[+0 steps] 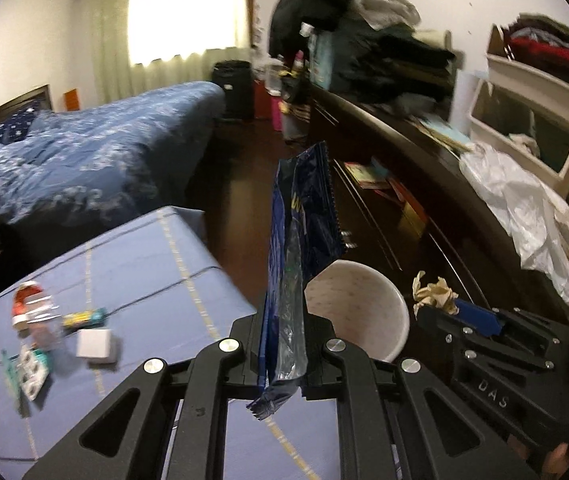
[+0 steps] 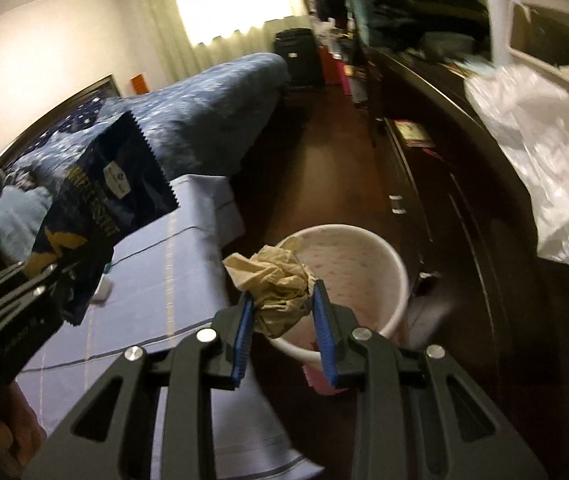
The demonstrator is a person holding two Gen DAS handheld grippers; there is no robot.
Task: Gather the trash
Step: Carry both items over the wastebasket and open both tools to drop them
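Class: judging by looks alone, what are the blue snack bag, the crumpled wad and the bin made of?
Blue snack bag: glossy plastic film, probably; saw-tooth edge, clear shiny layer.
Crumpled wad: matte beige paper or tissue, softly creased.
Bin: likely smooth white plastic, with a thin, even rim.

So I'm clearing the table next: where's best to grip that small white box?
Probably across two opposite upright sides of the small white box, coming from above. It sits flat on the blue tablecloth, blocky with flat faces, and other litter lies close on its left, so a sideways approach looks crowded.

Blue wrapper (image 1: 300, 240) upright; crumpled tan paper (image 2: 280, 284) above white bin (image 2: 364, 264)
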